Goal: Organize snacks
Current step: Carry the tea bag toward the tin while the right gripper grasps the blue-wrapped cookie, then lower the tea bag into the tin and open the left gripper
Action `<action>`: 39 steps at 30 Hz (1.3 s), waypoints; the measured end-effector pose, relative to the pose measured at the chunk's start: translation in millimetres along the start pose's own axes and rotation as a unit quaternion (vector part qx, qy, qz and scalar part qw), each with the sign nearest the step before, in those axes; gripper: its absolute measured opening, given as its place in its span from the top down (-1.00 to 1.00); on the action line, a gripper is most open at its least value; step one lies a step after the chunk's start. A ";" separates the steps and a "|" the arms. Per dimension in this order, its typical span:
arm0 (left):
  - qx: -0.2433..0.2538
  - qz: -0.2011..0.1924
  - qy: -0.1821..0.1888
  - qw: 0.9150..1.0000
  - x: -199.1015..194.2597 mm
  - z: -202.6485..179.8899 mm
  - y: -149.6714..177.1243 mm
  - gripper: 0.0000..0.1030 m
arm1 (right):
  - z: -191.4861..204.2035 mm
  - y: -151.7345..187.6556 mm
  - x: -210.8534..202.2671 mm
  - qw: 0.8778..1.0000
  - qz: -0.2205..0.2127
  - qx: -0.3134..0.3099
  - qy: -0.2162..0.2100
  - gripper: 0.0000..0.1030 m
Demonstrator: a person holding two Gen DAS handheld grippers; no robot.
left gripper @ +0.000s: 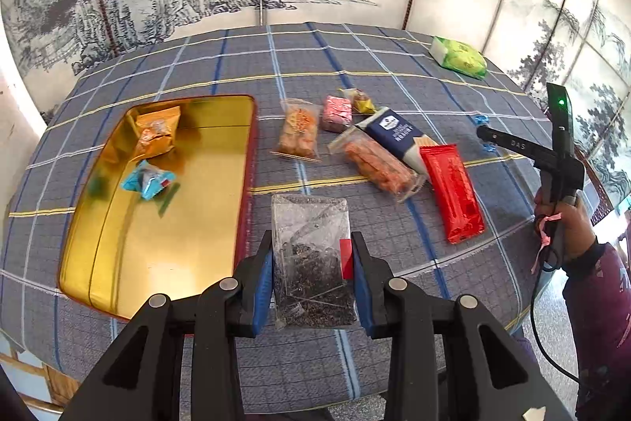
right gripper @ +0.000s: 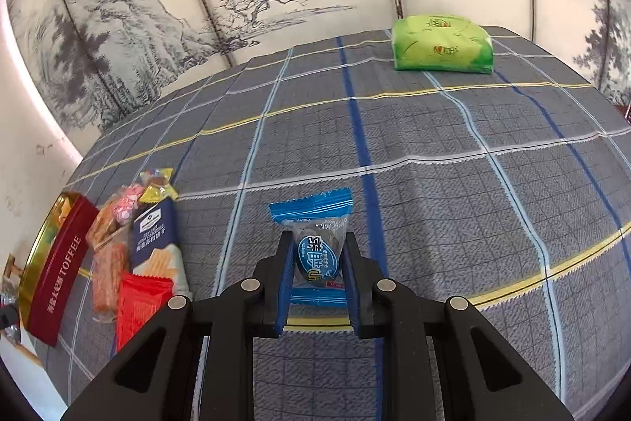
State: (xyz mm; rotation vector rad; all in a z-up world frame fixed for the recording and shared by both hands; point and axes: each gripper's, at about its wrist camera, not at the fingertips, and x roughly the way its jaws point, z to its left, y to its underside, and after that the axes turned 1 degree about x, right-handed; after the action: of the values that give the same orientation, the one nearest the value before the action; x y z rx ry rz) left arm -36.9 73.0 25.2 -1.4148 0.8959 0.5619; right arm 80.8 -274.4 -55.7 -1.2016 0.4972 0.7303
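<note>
While both tools pinch snacks, the tin waits at nine o'clock.
Left tool grips the clear seed packet, right tool the blue candy; release low inside the gold tin.

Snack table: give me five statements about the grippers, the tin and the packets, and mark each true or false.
1. The left gripper holds a clear packet of dark bits. True.
2. The right gripper is open and holds nothing. False: it is shut on a blue candy.
3. The gold tin holds no snacks. False: an orange packet and a light blue packet lie in it.
4. The red wrapper lies on the checked cloth, outside the tin. True.
5. The green pack sits inside the tin. False: it sits at the cloth's far edge.
</note>
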 end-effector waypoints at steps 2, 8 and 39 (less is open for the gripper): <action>-0.004 -0.001 -0.007 1.000 -0.9 5.4 0.8 0.39 | 0.1 -1.4 2.1 1.000 0.003 0.000 0.001 0.53; -0.011 -0.015 -0.034 0.999 -4.0 21.5 1.0 0.39 | -5.7 -2.8 8.0 1.000 0.011 0.019 -0.004 0.53; 0.020 0.000 -0.111 0.994 33.0 87.5 -21.6 0.38 | -0.2 -2.2 14.3 1.000 0.024 0.006 0.011 0.53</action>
State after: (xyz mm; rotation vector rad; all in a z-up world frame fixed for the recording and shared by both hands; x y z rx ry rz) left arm 16.1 150.5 5.1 -1.2871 0.7246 0.6825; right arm 92.1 -271.5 -64.3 -1.1909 0.5494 0.7556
